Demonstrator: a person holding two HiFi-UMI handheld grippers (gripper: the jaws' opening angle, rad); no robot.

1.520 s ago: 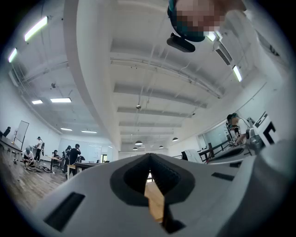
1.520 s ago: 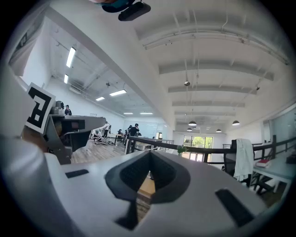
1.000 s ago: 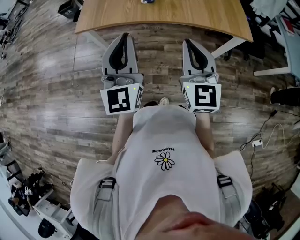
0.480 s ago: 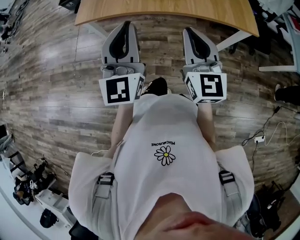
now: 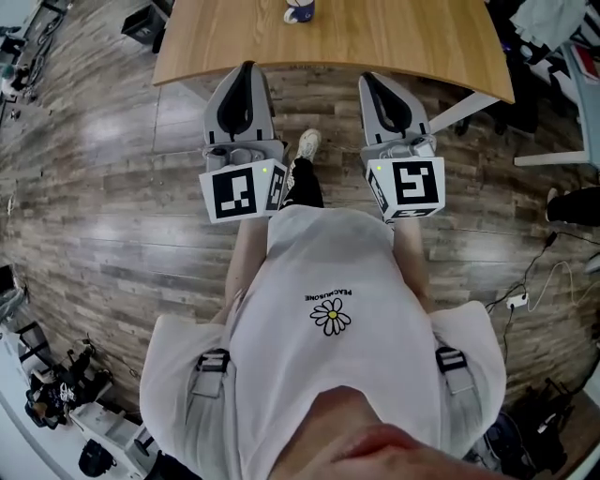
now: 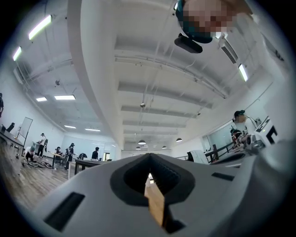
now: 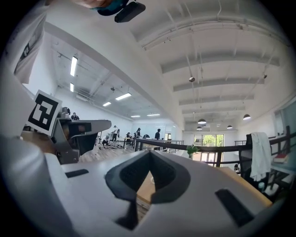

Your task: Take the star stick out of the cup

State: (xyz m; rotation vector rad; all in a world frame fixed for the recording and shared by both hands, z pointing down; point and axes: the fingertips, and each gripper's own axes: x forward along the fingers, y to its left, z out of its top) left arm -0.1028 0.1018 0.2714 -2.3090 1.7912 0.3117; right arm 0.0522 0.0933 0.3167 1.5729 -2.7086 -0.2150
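Observation:
A small white and blue cup stands on the wooden table at the top edge of the head view; I cannot make out a star stick in it. My left gripper and right gripper are held side by side in front of the person's chest. Both point at the table's near edge, well short of the cup. In the left gripper view the left gripper's jaws meet at the tip with nothing between them. The right gripper looks the same in its own view, shut and holding nothing.
The table stands on white legs over a wood-plank floor. The person's shoe is on the floor between the grippers. Cables and a power strip lie at the right, dark gear at the lower left. Other people stand far off in the room.
The head view has tilted up, so more of the table shows and the cup has come in at the top edge. A foot has stepped forward. Both grippers stay shut, side by side.

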